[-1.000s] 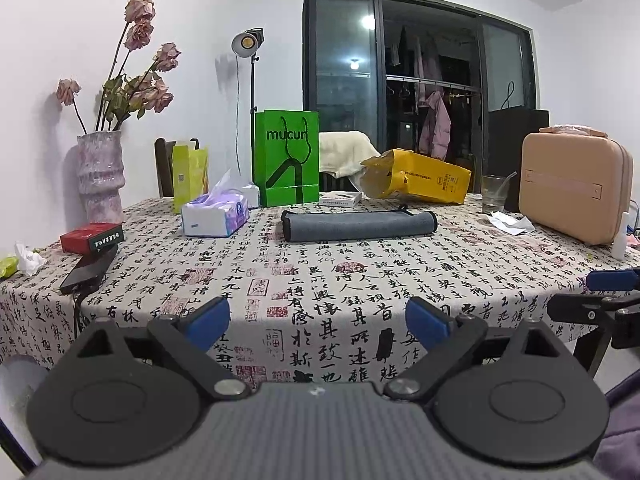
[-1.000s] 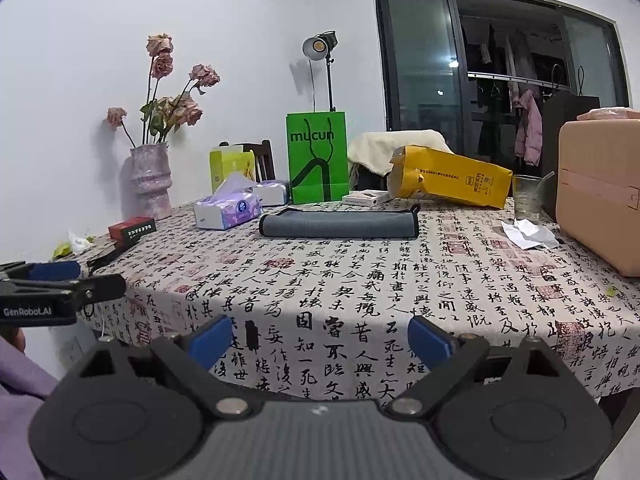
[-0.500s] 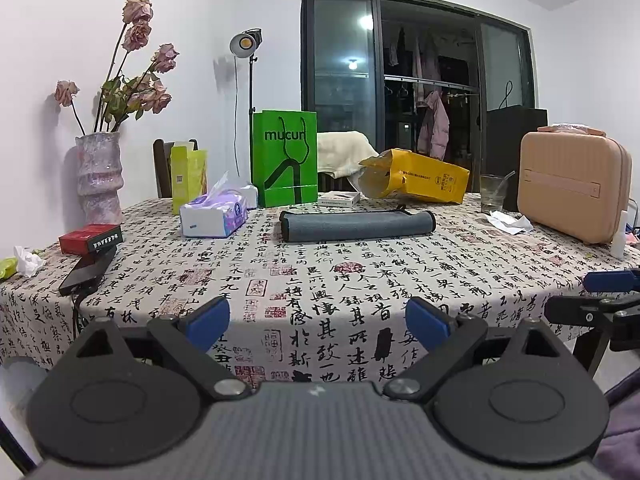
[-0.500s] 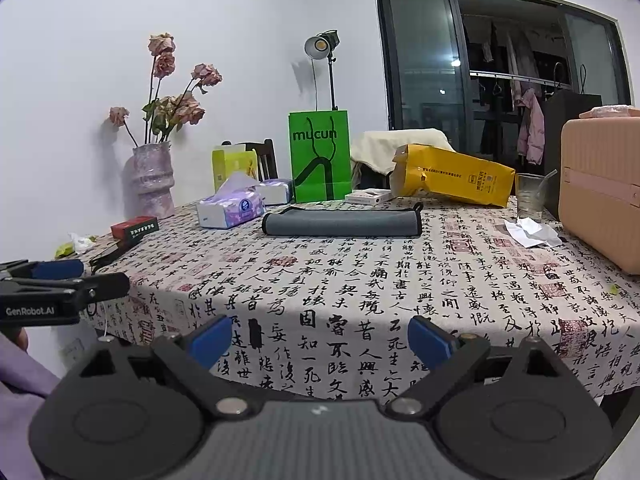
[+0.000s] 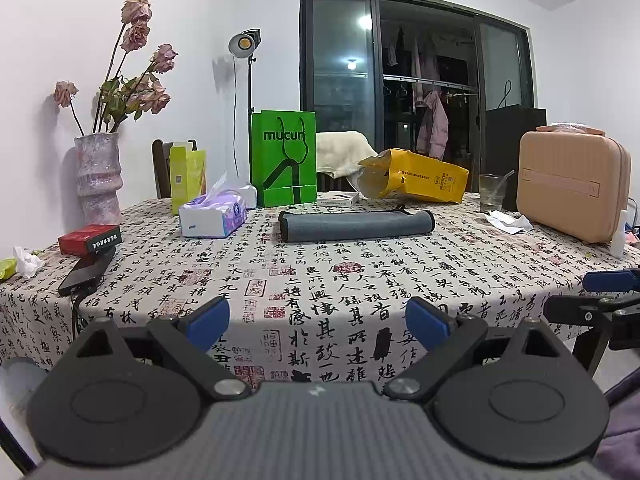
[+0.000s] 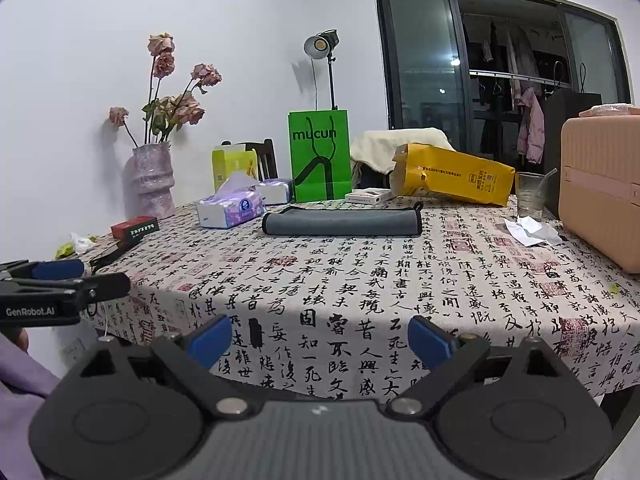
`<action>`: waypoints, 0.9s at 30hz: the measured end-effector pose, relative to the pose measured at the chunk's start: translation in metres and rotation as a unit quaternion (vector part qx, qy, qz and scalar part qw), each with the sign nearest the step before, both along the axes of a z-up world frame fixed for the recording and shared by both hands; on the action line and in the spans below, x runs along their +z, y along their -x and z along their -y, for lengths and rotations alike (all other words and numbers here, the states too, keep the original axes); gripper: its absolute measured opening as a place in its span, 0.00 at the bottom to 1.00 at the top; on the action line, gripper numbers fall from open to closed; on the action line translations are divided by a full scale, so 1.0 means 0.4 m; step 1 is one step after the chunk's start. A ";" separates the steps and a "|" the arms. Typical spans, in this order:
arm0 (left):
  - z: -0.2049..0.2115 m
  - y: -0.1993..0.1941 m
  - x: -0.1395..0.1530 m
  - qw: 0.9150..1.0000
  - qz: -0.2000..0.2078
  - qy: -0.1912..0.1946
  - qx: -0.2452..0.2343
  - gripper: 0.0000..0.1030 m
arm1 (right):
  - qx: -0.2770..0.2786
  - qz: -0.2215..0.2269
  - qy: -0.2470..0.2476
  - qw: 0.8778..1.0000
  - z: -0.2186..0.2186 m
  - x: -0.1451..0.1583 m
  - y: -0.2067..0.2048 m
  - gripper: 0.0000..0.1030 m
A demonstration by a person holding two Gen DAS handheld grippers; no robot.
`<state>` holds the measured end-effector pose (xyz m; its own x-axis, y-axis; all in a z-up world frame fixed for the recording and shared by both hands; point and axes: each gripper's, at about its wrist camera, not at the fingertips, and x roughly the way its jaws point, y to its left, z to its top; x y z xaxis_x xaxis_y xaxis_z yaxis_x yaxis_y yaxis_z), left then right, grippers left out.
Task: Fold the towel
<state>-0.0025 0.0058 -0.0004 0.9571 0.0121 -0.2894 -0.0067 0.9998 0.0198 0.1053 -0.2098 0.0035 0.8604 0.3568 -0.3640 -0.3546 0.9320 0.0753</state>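
A grey towel (image 5: 356, 226) with black trim lies folded into a long narrow strip across the far middle of the table; it also shows in the right wrist view (image 6: 342, 222). My left gripper (image 5: 318, 322) is open and empty, held off the table's near edge. My right gripper (image 6: 320, 338) is open and empty, also off the near edge. Both are well short of the towel. The right gripper's side shows at the right edge of the left wrist view (image 5: 600, 300). The left gripper shows at the left of the right wrist view (image 6: 60, 284).
The table (image 5: 360, 288) has a calligraphy-print cloth. A tissue pack (image 5: 212, 220), green bag (image 5: 284, 160), yellow bag (image 5: 416, 180), glass (image 5: 491, 192), beige case (image 5: 572, 188), vase (image 5: 98, 178), red box (image 5: 89, 238) and phone (image 5: 86, 272) stand around the towel.
Both views have shifted very slightly; the grippers stay open and off the table's near edge. The towel has not moved.
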 end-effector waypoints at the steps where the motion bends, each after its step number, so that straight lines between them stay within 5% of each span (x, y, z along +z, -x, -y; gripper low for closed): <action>1: 0.000 0.000 0.000 1.000 0.000 0.000 0.000 0.94 | 0.000 0.000 0.000 1.000 -0.001 0.000 0.000 0.92; 27: 0.007 -0.001 0.000 1.000 0.001 -0.001 -0.001 0.95 | -0.001 0.000 -0.001 1.000 0.001 -0.001 -0.004 0.92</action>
<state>-0.0020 0.0031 -0.0003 0.9575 0.0116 -0.2881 -0.0056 0.9997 0.0217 0.1069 -0.2100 0.0031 0.8606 0.3567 -0.3634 -0.3536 0.9322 0.0776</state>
